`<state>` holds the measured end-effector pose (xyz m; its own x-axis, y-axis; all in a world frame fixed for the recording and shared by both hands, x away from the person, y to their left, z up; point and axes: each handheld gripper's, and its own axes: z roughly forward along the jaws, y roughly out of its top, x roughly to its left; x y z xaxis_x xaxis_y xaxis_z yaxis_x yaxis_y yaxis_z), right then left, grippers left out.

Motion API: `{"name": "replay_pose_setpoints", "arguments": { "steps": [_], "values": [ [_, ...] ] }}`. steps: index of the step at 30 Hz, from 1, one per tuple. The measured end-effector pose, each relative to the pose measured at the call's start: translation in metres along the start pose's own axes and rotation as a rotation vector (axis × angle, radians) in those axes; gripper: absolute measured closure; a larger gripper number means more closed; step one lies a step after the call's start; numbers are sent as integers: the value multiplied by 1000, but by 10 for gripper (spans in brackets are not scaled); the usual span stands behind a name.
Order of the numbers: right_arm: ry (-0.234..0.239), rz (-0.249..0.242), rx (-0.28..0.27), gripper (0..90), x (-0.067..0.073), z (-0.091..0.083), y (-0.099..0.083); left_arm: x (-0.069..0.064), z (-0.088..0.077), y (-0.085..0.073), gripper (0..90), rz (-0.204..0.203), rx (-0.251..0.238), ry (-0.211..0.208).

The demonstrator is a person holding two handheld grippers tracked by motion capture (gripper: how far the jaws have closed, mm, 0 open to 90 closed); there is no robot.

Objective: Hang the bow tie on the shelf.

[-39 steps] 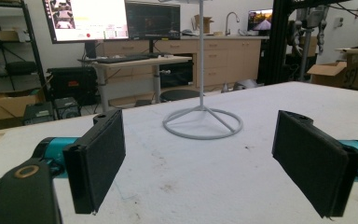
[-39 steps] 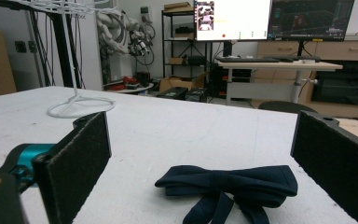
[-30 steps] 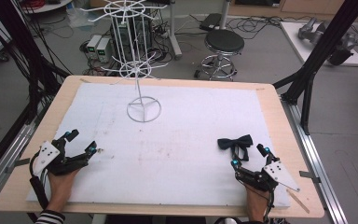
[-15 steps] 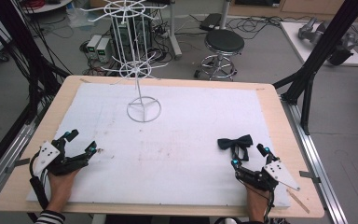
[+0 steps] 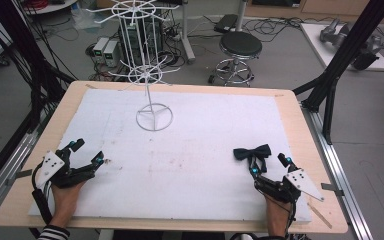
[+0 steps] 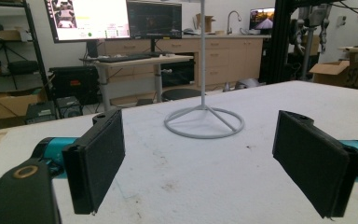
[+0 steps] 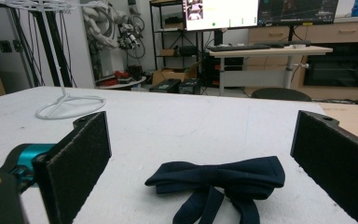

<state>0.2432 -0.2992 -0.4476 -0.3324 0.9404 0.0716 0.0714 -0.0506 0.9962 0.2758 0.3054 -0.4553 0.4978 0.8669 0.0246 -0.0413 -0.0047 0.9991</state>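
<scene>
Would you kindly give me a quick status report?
Left tongs open, empty. Right tongs open, just short of dark navy fabric bow tie. Nothing between.

matt cloth bow tie (image 7: 216, 179), rough white table cover (image 5: 200, 165).

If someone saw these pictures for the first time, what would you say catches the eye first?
Probably the dark bow tie, lying flat on the white table cover just ahead of the open right gripper. Next, the tall white wire rack standing at the far centre, with the open left gripper resting near the left edge.
</scene>
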Motion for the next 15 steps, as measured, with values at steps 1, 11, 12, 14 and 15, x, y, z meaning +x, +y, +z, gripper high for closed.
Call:
{"name": "replay_pose_setpoints", "arguments": {
  "steps": [1,11,12,14,15],
  "values": [
    [1,-7,4,38,-1,0,2,0,0,0,172,-1,0,0],
    [19,-18,91,38,-2,4,20,0,0,0,172,0,-1,1],
    [27,-22,102,39,-2,5,21,0,0,0,172,1,-1,1],
    [42,-32,149,41,-3,7,24,0,0,0,172,0,-1,0],
    [51,-43,178,50,-2,7,26,0,0,0,172,1,-1,1]
  ]
}}
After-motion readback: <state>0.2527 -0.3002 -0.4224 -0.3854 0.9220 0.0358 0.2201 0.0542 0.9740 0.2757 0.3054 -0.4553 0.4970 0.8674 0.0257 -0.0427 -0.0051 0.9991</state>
